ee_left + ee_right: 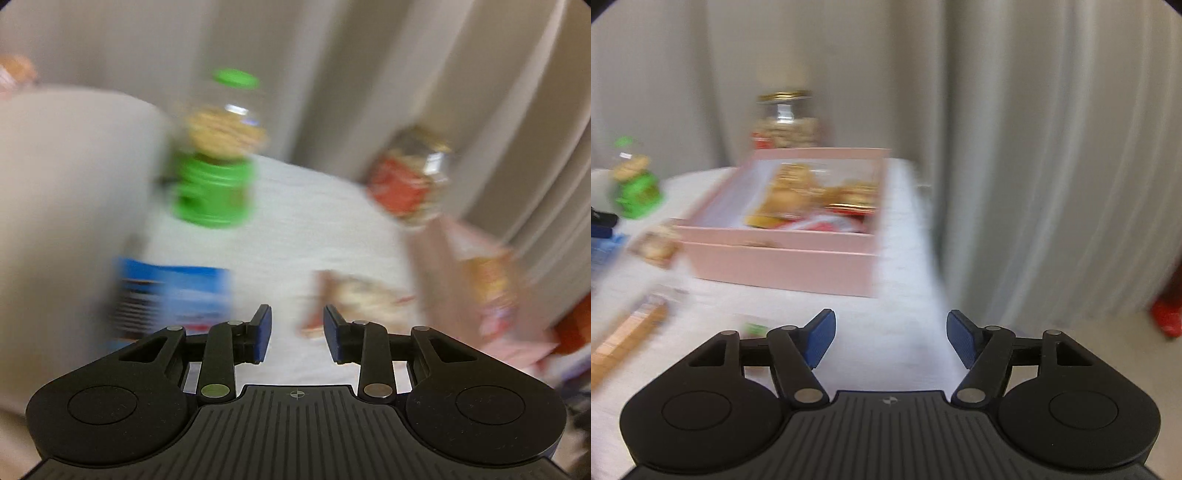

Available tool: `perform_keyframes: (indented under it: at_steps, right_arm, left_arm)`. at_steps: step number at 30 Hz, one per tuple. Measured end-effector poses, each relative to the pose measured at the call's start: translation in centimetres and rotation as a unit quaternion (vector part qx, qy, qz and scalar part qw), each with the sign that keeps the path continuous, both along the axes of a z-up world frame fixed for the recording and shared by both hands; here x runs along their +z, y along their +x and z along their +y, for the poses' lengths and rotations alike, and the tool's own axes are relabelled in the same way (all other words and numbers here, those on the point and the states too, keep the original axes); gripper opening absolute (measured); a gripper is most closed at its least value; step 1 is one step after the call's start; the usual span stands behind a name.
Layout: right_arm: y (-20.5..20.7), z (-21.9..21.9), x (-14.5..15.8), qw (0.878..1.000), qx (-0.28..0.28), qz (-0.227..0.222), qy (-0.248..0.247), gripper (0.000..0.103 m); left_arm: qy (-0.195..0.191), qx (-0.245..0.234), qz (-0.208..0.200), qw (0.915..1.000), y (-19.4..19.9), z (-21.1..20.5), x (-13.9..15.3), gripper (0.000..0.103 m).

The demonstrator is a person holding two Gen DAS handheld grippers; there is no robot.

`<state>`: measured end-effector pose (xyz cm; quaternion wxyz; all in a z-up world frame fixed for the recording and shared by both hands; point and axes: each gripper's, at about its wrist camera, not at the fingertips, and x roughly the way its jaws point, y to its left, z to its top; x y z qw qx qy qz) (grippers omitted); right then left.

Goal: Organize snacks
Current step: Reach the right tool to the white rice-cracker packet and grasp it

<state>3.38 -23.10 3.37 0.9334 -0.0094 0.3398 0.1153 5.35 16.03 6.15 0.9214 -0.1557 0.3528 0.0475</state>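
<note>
Both views are blurred by motion. My left gripper (297, 332) stands open above the white tablecloth (288, 236), with nothing between its blue pads. A small pink snack packet (354, 299) lies just ahead to its right, a blue packet (173, 295) to its left. Behind them stands a green-lidded jar (218, 162) of snacks. My right gripper (891, 339) is open and empty over the cloth, short of a pink box (783, 254) that holds several golden and red snack packs (812, 199). A gold-lidded glass jar (786, 122) stands behind the box.
A long orange-brown packet (628, 339) and a small packet (657, 243) lie left of the pink box. The table's right edge (931, 258) drops off beside the box. Pale curtains (1052, 147) hang behind. A red object (1167, 314) sits on the floor at right.
</note>
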Motion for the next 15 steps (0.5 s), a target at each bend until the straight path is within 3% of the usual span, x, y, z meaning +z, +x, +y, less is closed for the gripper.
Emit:
perform_keyframes:
  at_steps: [4, 7, 8, 9, 10, 15]
  right_arm:
    - [1.4, 7.9, 2.7, 0.995, 0.096, -0.026, -0.019, 0.068]
    - [4.2, 14.7, 4.6, 0.984, 0.178, -0.011, -0.017, 0.078]
    - [5.1, 16.6, 5.1, 0.981, 0.194, -0.003, -0.015, 0.078]
    - [6.4, 18.8, 5.4, 0.978, 0.206, 0.009, -0.013, 0.078]
    - [7.6, 20.6, 5.4, 0.977, 0.211, 0.020, -0.010, 0.078]
    - [15.6, 27.6, 3.0, 0.978, 0.186, 0.094, 0.008, 0.078]
  left_arm:
    - [0.077, 0.018, 0.026, 0.9965, -1.9, 0.3, -1.2, 0.035]
    - [0.106, 0.041, 0.029, 0.9931, -2.8, 1.3, -2.2, 0.035]
    - [0.099, 0.051, 0.029, 0.9933, -2.7, 2.0, -2.6, 0.035]
    - [0.087, 0.053, 0.029, 0.9944, -2.7, 2.7, -2.9, 0.025]
    - [0.075, 0.052, 0.029, 0.9954, -2.6, 3.1, -3.1, 0.023]
    - [0.040, 0.044, 0.008, 0.9982, -2.2, 3.2, -3.7, 0.025]
